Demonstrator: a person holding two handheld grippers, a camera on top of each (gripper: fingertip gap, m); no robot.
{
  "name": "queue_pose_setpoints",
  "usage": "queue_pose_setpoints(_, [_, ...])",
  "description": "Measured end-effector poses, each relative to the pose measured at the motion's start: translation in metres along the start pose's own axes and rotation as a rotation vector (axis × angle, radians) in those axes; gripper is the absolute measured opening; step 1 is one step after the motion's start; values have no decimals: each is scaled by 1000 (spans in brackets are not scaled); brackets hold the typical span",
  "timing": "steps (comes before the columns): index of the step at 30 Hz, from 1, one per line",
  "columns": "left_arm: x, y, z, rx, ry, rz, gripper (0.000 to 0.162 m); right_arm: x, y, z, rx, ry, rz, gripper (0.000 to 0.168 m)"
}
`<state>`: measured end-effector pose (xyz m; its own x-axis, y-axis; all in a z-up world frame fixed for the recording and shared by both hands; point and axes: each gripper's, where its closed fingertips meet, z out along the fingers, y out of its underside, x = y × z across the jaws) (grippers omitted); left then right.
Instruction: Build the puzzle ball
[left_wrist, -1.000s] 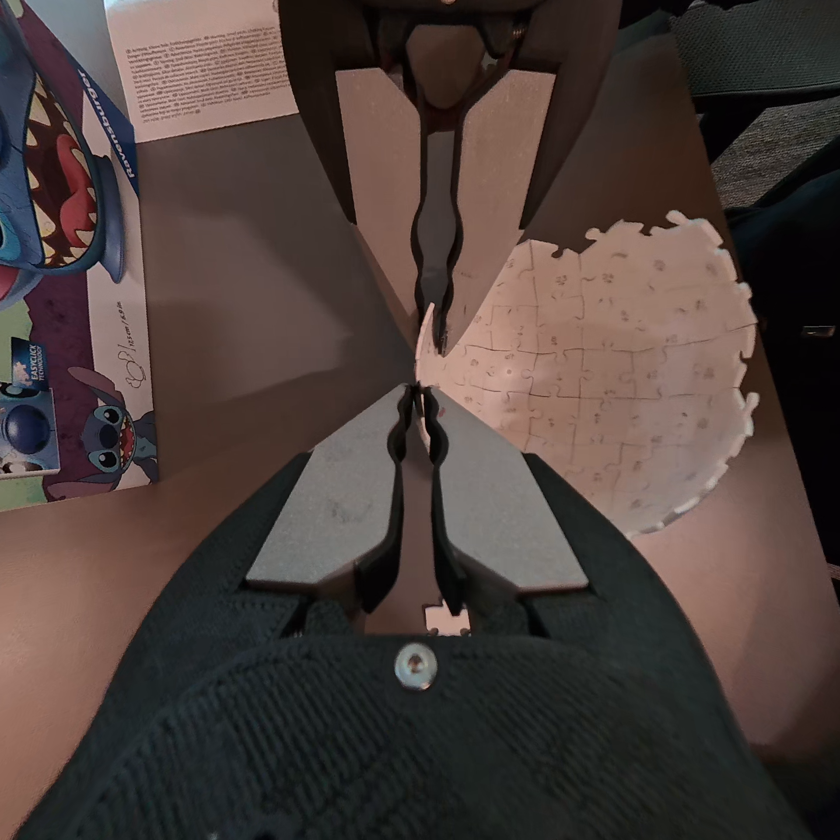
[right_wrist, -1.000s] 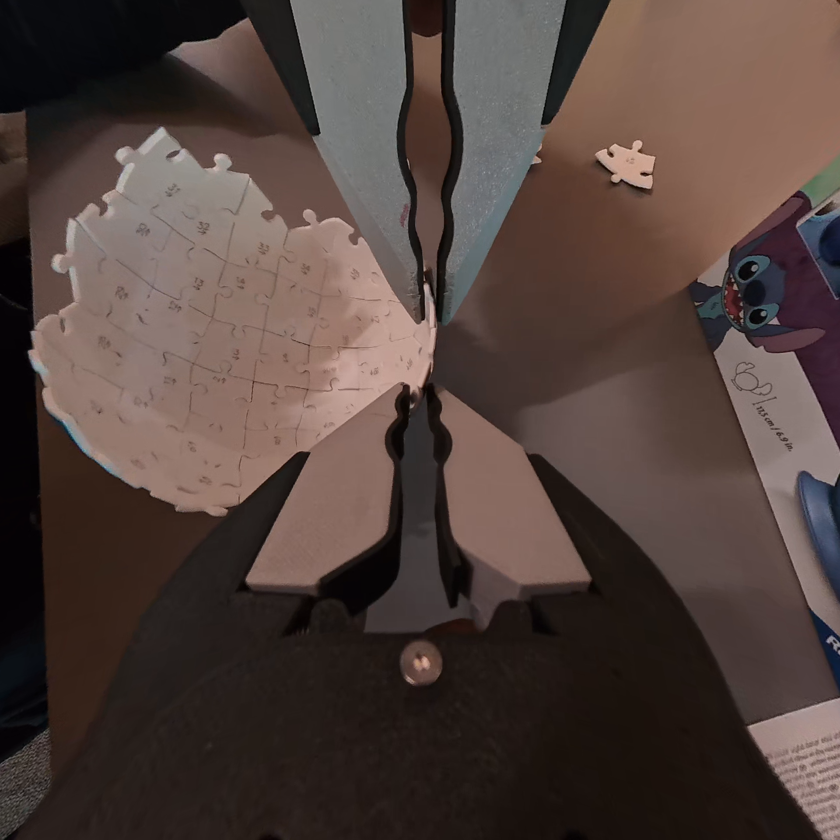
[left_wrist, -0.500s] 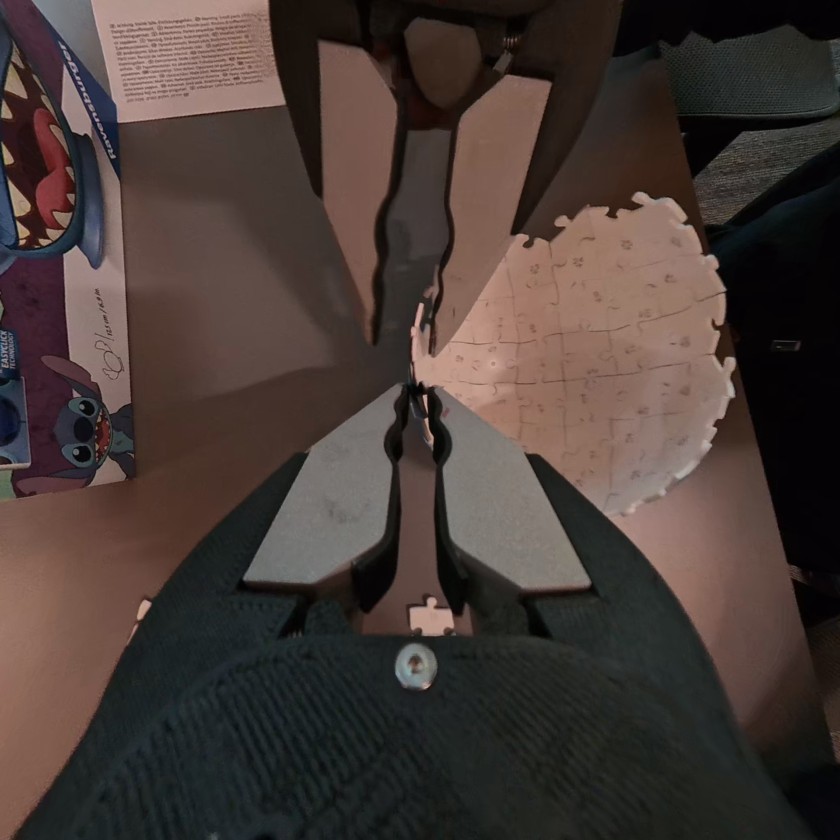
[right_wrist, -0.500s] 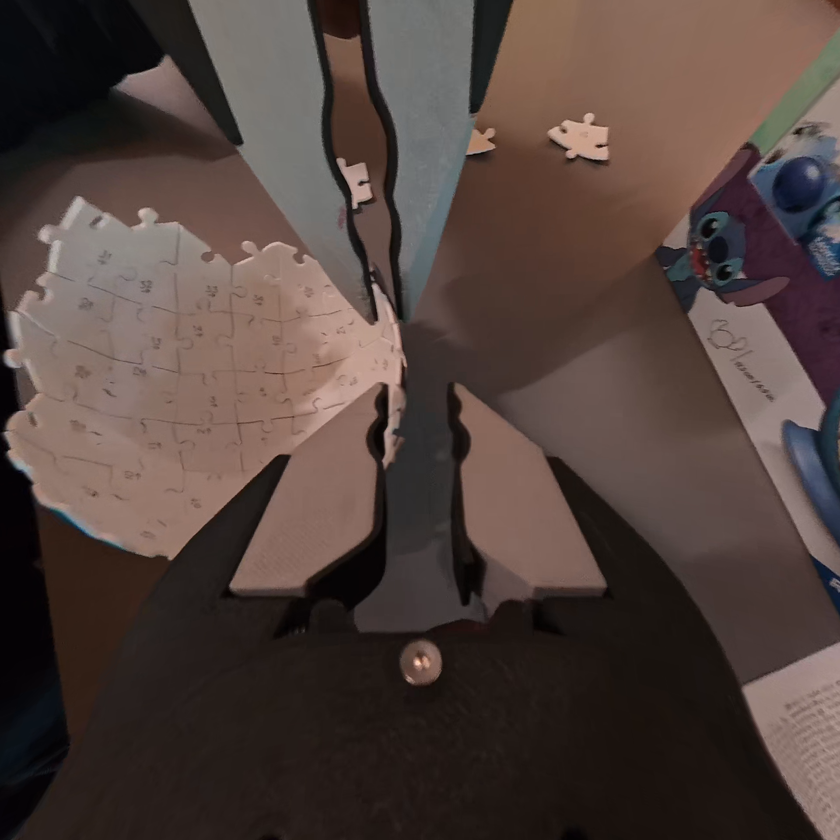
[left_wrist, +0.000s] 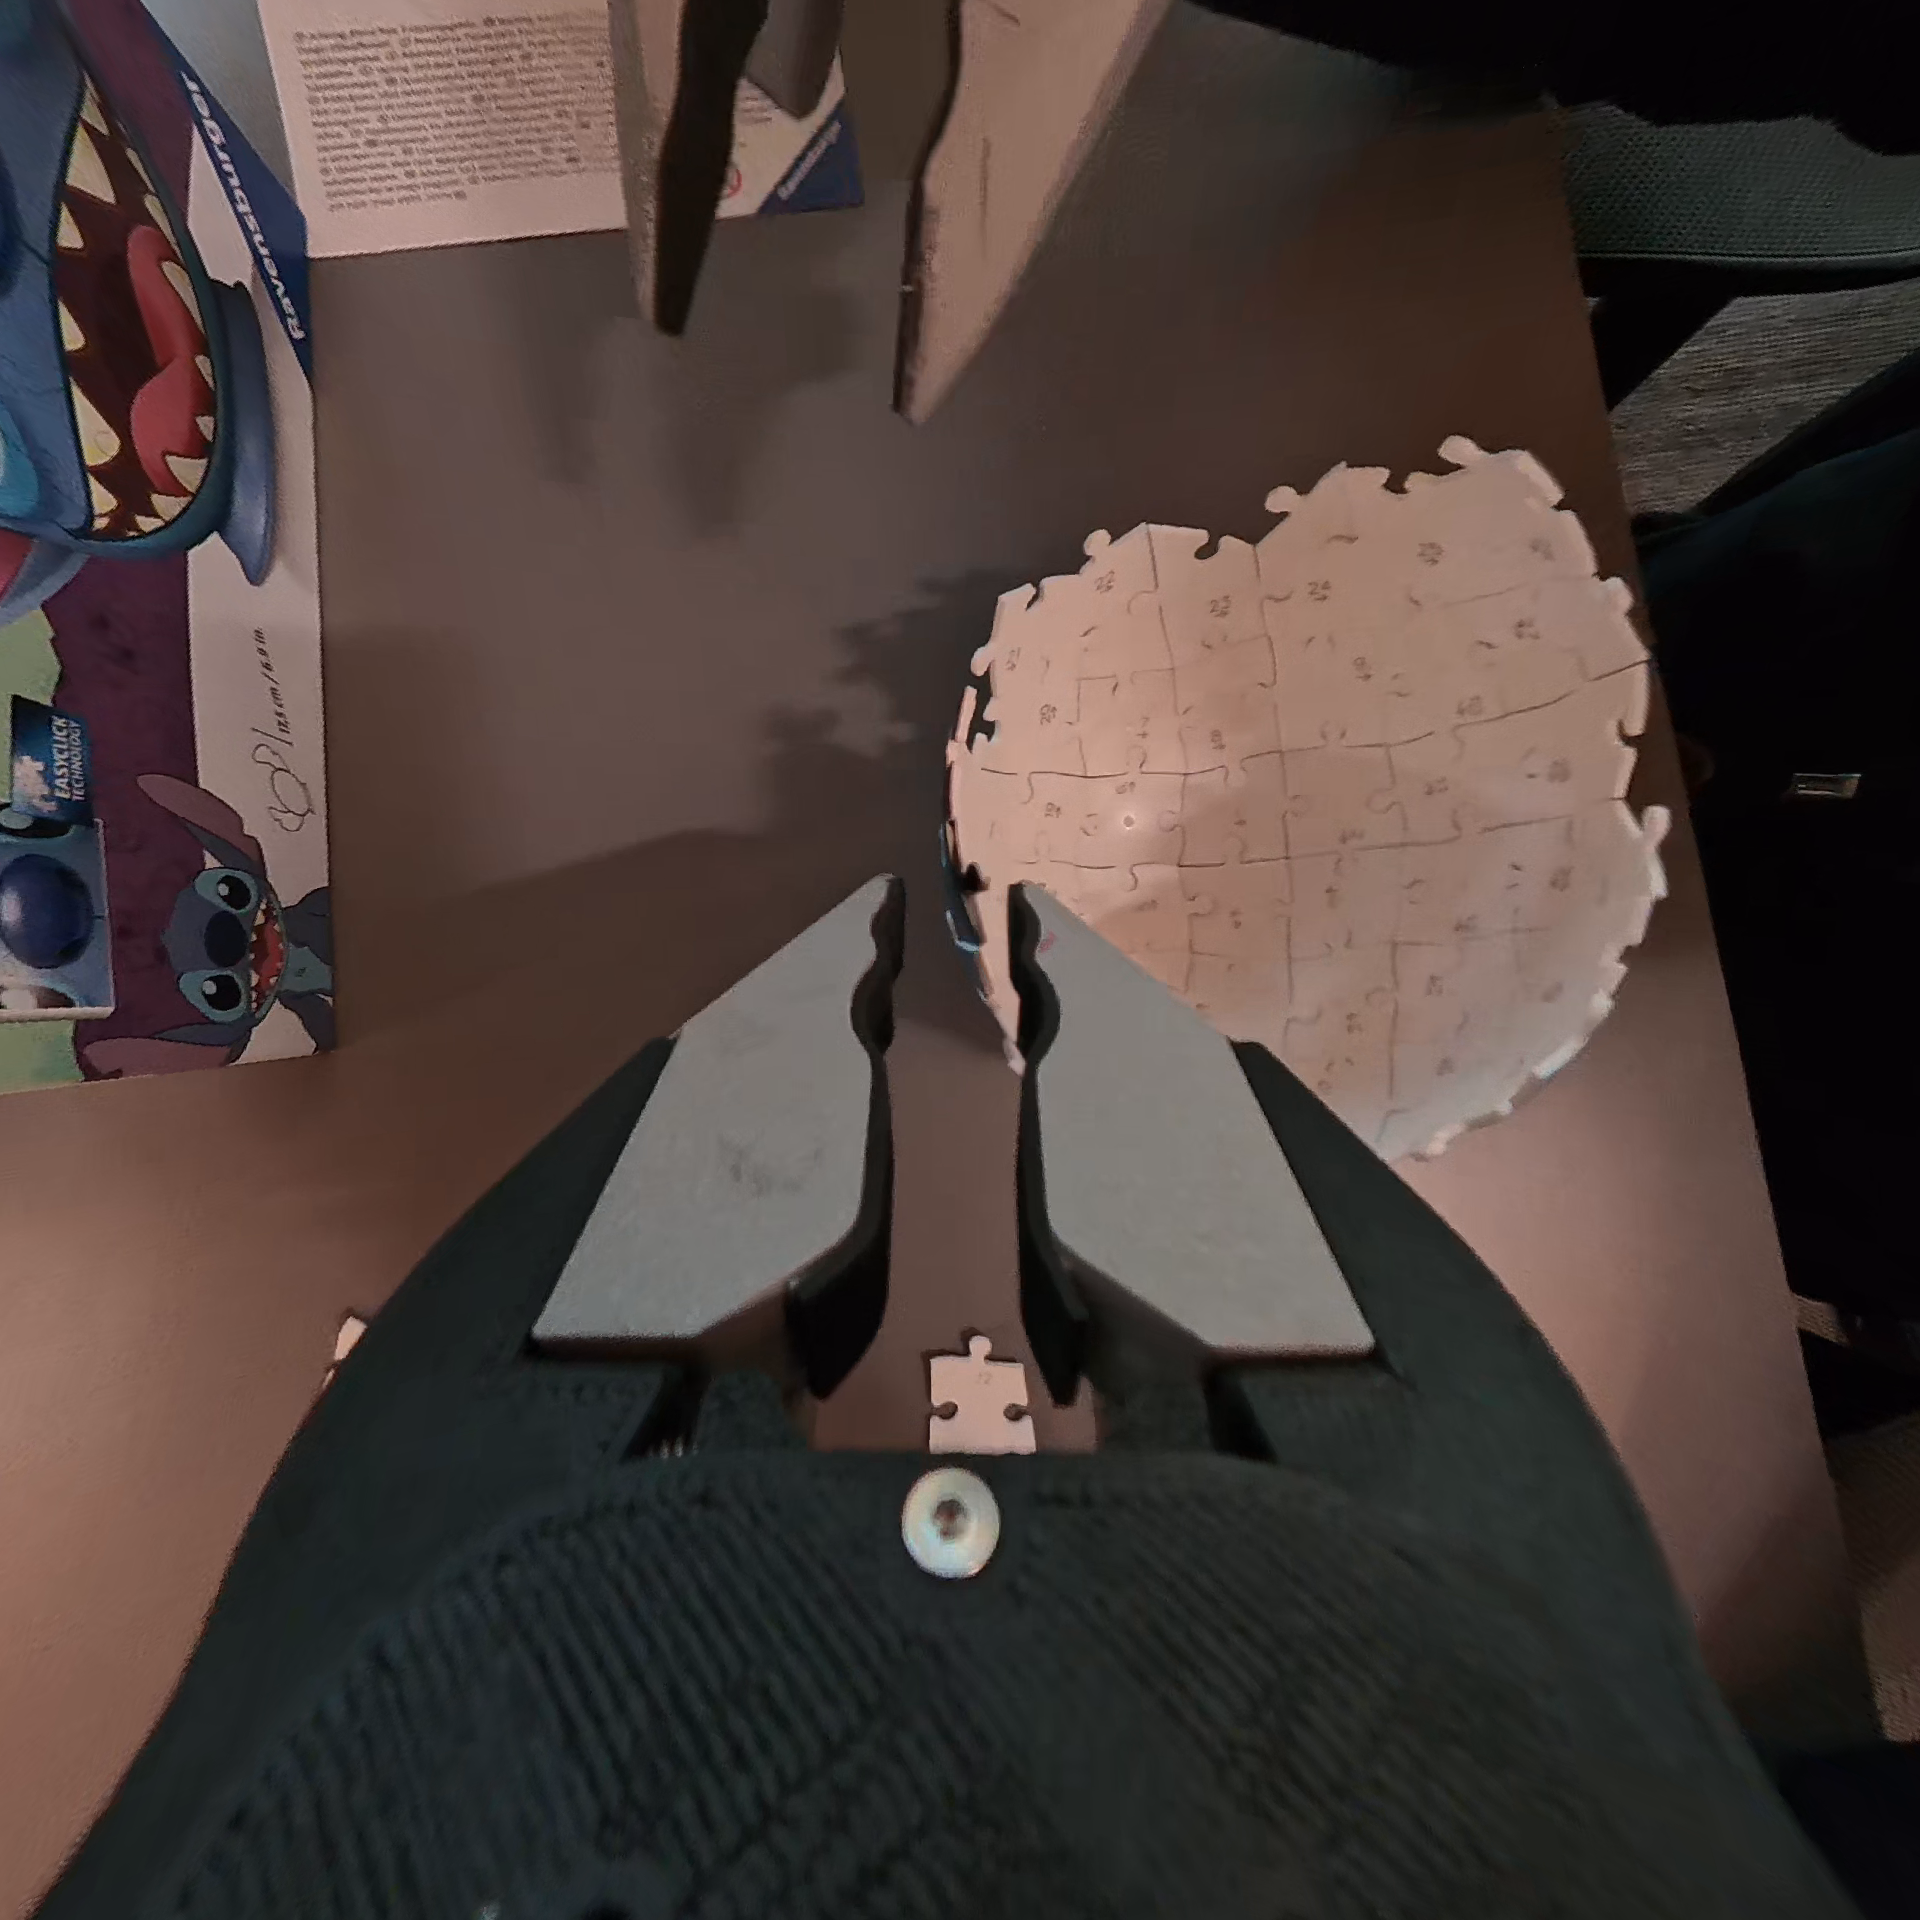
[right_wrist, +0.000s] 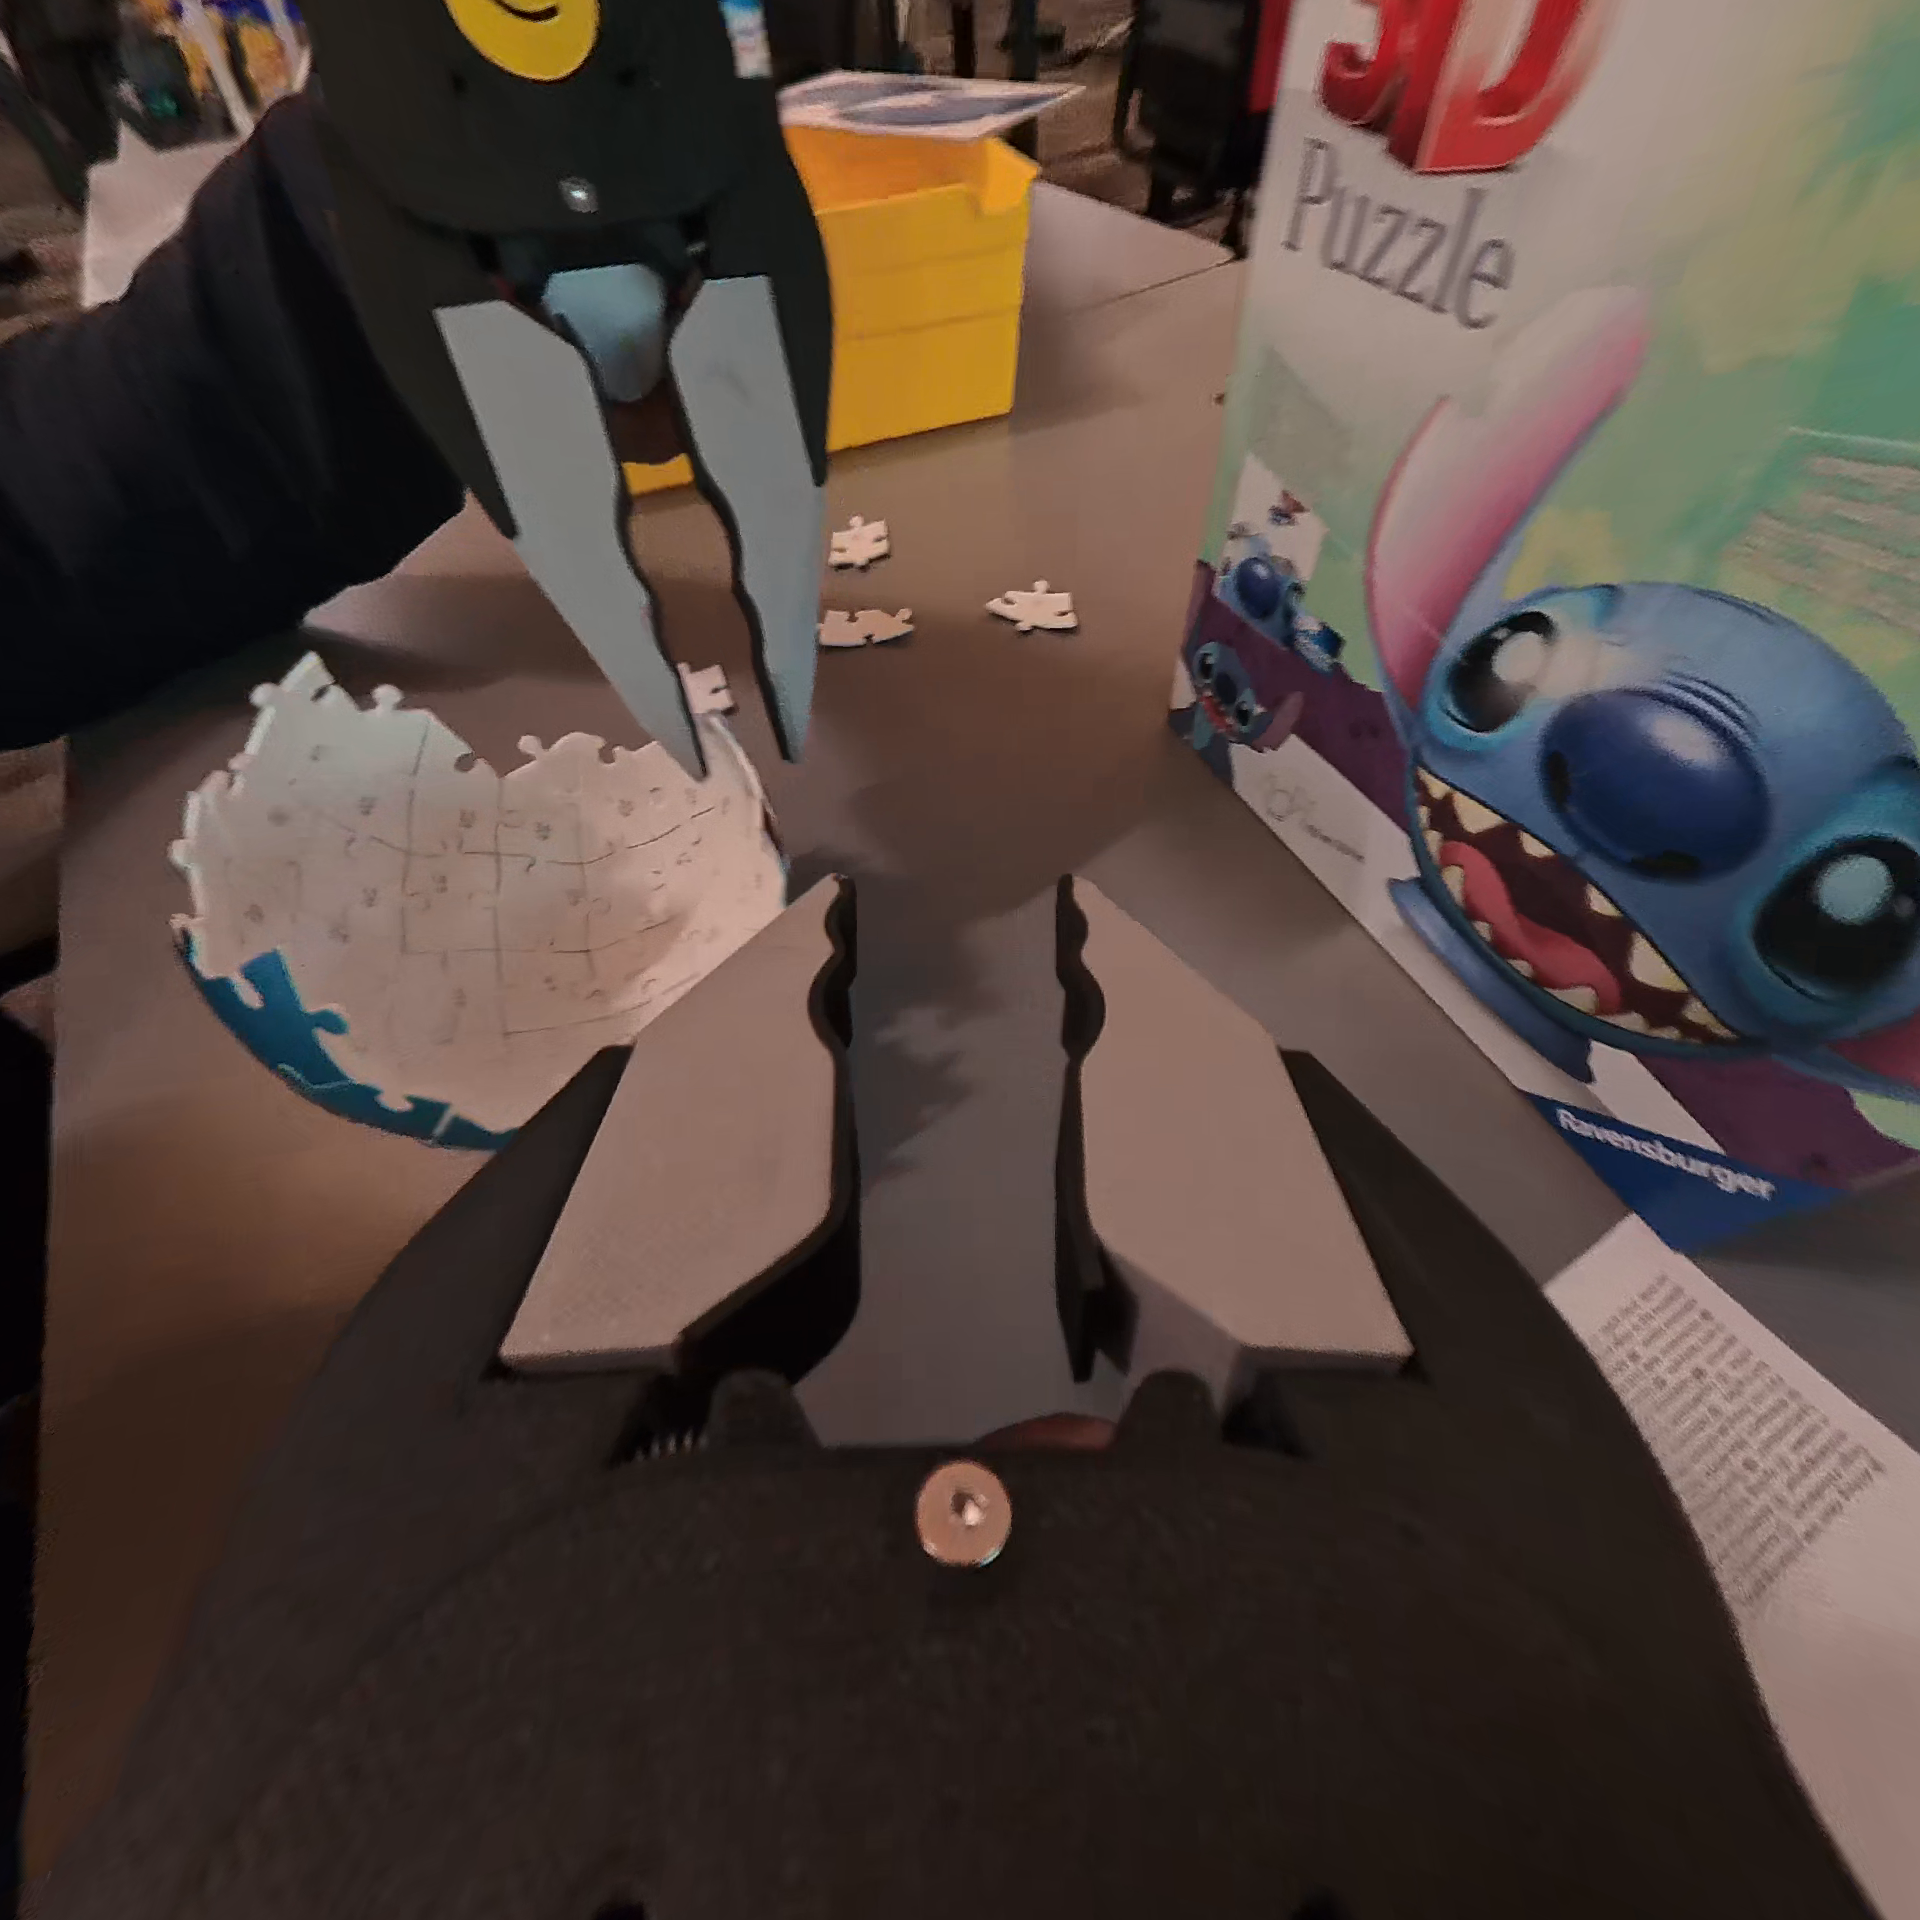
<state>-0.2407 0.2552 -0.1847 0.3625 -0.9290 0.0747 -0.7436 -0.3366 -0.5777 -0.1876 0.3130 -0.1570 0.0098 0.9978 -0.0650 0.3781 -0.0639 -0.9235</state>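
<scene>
The half-built puzzle ball (left_wrist: 1309, 821) sits like a bowl at the right of the desk (left_wrist: 582, 644), rim straddled by the parted, empty left tongs (left_wrist: 956, 894), while the right tongs (right_wrist: 954, 894) gape empty, seemingly freed for the loose piece (left_wrist: 982, 1410).

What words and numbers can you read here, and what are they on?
I won't copy writing; here is where it stands.
Colourful cardboard puzzle box: big title, brand mark.
White paper leaflet: print too small.
White curved half-built puzzle ball: small numbers inside.
Loose white piece: blurred.

Left tool (left_wrist: 956, 894) parted astride half-built puzzle ball (left_wrist: 1299, 821) rim — possibly touching, loose piece (left_wrist: 982, 1408) behind
</scene>
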Motion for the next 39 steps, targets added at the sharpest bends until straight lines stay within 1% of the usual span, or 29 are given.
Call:
queue_pose_setpoints(3, [-1,-3,-7,13,-23,2,21,15,7,-5,51,39,22,38])
queue_pose_setpoints(6, [-2,-8,-25,48,-71,-7,25,22,13,-7,84,61,31,45])
queue_pose_setpoints(9, [-1,-12,-51,109,-135,-52,37,24,16,-7,71,79,17,52])
queue_pose_setpoints(13, [-8,5,-79,115,-339,-138,52,26,14,-10,90,97,20,53])
queue_pose_setpoints(17, [-5,34,-95,145,-454,-277,54,30,14,-11,96,131,34,51])
queue_pose_setpoints(19, [-2,45,-99,202,-469,-342,54,31,14,-12,103,141,34,51])
queue_pose_setpoints(22, [-5,54,-105,328,-481,-426,54,31,15,-11,103,147,24,54])
queue_pose_setpoints(23, [-6,56,-105,364,-475,-444,56,32,17,-11,94,151,20,55])
queue_pose_setpoints(25, [-9,60,-102,416,-460,-475,65,34,20,-11,80,170,16,58])
queue_pose_setpoints(27, [-14,67,-99,430,-472,-488,70,36,22,-10,71,181,22,63])
queue_pose_setpoints(29, [-23,74,-101,439,-531,-469,71,36,24,-9,56,181,19,64])
queue_pose_setpoints(32, [-34,85,-110,489,-626,-458,71,41,29,-8,18,224,-22,67])
queue_pose_setpoints(35, [-35,96,-110,511,-634,-487,68,44,29,-7,10,249,-51,66])
queue_pose_setpoints(39, [-42,108,-104,511,-652,-551,66,39,25,-7,37,212,-11,66])
